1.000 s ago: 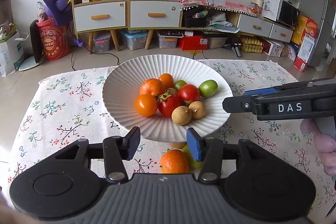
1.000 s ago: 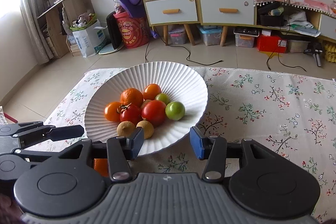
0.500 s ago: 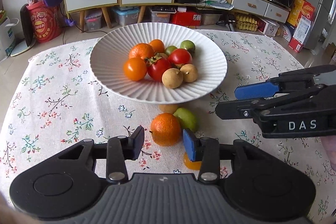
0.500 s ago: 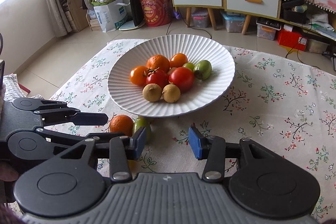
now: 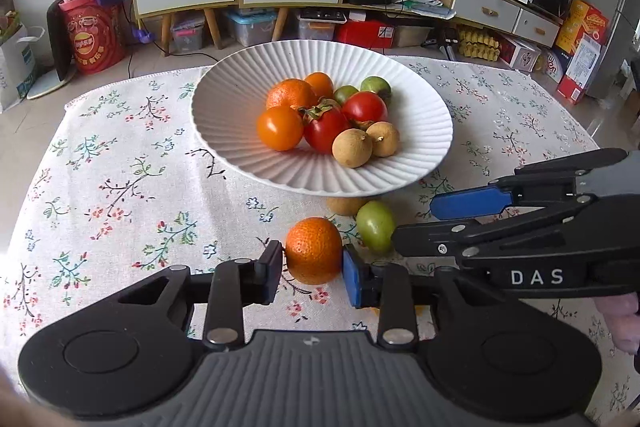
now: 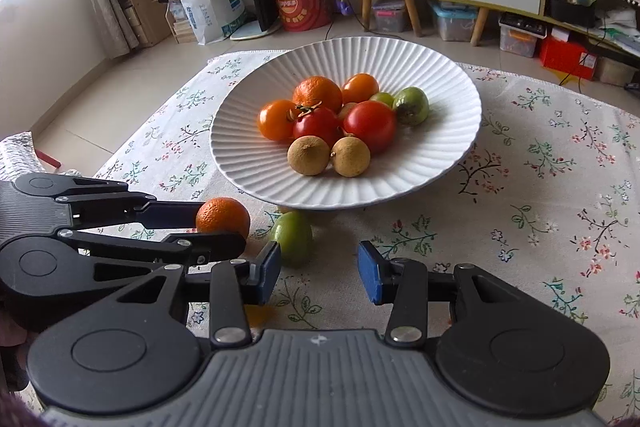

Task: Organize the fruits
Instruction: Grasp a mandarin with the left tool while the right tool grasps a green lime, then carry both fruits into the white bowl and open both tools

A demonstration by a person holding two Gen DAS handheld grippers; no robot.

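The left gripper (image 5: 313, 269) has its pads against both sides of a tangerine (image 5: 314, 251) on the tablecloth (image 5: 120, 187) just off the plate's (image 5: 224, 107) near edge. The right gripper (image 6: 319, 269) gapes wide, empty, beside a green fruit (image 6: 294, 235). About 9 fruits already fill the plate; I'd judge 3 or 4 strays remain, including a brown fruit (image 5: 344, 205) under the rim.

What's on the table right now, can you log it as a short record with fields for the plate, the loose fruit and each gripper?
plate: white ribbed plate holding oranges, tomatoes, green fruit, two longans
loose fruit: mandarin and green fruit on the floral tablecloth, in front of the plate
left gripper: pads on both sides of the mandarin
right gripper: open, empty, green fruit just ahead of its left finger
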